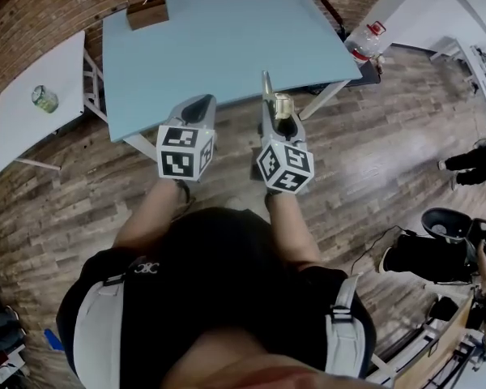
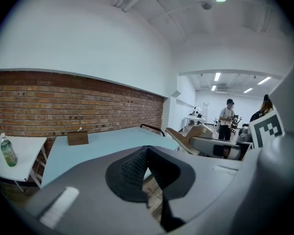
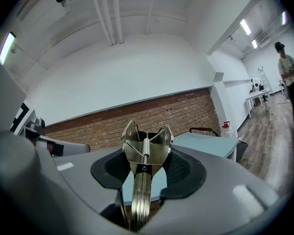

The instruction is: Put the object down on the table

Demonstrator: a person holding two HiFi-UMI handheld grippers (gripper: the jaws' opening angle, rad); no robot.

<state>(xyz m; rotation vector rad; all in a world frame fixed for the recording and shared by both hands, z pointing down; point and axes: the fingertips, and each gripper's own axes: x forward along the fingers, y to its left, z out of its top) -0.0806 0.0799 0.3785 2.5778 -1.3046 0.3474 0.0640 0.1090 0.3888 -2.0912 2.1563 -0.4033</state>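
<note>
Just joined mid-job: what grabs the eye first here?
A shiny metal spring clamp stands gripped in the right hand-held gripper, held up by the near edge of the big light-blue table. Beside it, the left hand-held gripper is shut and empty.

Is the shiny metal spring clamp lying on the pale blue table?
No, the right gripper holds the shiny metal spring clamp between its jaws.

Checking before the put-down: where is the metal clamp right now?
The metal clamp is gripped between the jaws of the right hand-held gripper, mid-frame in the head view, by the near edge of the blue table.
</note>
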